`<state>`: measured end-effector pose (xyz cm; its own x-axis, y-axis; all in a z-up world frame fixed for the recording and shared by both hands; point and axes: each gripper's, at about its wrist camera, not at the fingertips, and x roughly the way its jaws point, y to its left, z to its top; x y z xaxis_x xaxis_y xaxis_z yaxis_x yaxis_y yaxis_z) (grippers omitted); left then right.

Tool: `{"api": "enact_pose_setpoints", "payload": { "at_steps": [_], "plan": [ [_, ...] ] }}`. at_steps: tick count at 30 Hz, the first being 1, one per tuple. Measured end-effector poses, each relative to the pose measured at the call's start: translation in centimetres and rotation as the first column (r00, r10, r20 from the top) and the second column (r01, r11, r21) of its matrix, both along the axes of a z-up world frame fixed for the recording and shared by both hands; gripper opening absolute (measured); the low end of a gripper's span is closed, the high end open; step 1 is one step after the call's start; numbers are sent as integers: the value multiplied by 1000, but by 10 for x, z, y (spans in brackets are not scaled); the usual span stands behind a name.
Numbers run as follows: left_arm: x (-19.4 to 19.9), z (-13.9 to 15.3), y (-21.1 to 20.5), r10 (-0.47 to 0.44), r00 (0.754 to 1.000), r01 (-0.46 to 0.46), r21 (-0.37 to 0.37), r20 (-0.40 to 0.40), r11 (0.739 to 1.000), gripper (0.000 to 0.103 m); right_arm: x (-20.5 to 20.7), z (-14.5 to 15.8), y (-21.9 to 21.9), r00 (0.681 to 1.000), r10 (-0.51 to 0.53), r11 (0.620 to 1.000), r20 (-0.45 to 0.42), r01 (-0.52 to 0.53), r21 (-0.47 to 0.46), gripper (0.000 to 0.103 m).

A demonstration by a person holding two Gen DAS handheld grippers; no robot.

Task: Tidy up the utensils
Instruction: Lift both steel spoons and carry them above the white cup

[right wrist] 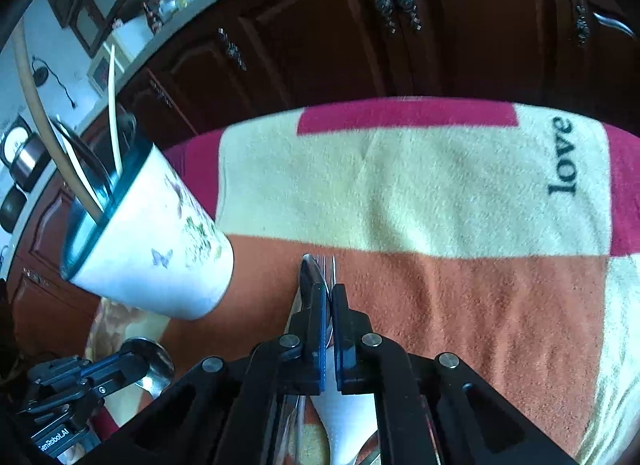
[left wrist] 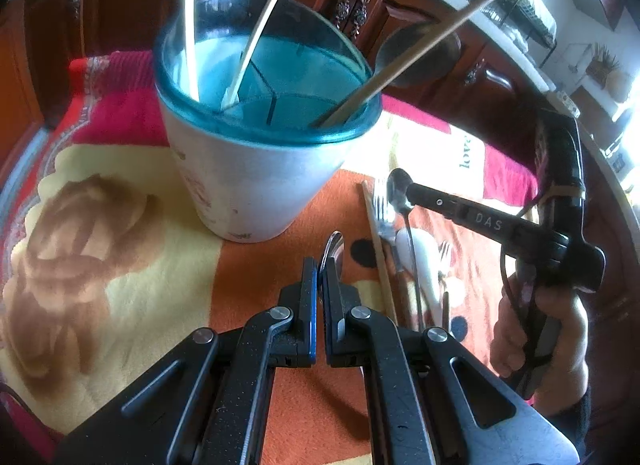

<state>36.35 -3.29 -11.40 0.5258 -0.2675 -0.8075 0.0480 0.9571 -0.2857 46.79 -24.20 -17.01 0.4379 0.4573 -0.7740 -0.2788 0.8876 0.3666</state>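
One utensil cup [left wrist: 256,177] holding three sticks, left gripper [left wrist: 320,265] clamping one spoon [left wrist: 335,245], right gripper [right wrist: 329,293] clamping one spoon [right wrist: 309,269].

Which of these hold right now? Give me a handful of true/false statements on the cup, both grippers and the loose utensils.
1. The utensil cup stands upright on the blanket. True.
2. The cup is empty. False: long utensil handles stick out of it.
3. The left gripper is shut on a metal spoon. True.
4. The right gripper is wide open above bare blanket. False: it is shut on a thin metal utensil drawn from the pile.
5. Loose utensils lie on the blanket to the right of the cup in the left wrist view. True.
6. The cup has a red rim. False: the cup rim is teal.
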Motion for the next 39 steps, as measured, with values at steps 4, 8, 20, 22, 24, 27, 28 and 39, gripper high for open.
{"api": "enact_pose_setpoints", "payload": {
  "at_steps": [4, 8, 20, 22, 24, 27, 28, 39],
  "plan": [
    [-4, 10, 3, 1, 1000, -1, -3, 28, 1000, 1, -5, 18, -3, 997, -42, 999, 69, 41, 9, 2],
    [-10, 23, 8, 11, 997, -11, -8, 71, 1000, 1, -14, 38, -6, 986, -73, 997, 152, 76, -10, 2],
    [-35, 68, 18, 51, 958, -63, 36, 281, 997, 1, -48, 91, -21, 913, -169, 983, 372, 184, -6, 1],
    [-40, 77, 19, 54, 944, -74, 50, 325, 996, 1, -53, 98, -22, 898, -177, 981, 403, 193, 0, 1],
    [-43, 85, 18, 56, 932, -80, 52, 357, 995, 1, -58, 106, -22, 884, -181, 980, 430, 200, 2, 1],
    [-47, 97, 21, 69, 907, -109, 72, 416, 991, 1, -68, 118, -21, 864, -182, 979, 470, 204, 3, 1],
    [-48, 102, 22, 75, 898, -119, 75, 433, 990, 1, -69, 121, -20, 859, -181, 979, 479, 204, 5, 1],
    [-24, 154, 51, 110, 806, -204, 99, 581, 974, 1, -95, 174, -6, 795, -187, 975, 577, 223, 9, 1]
  ]
}}
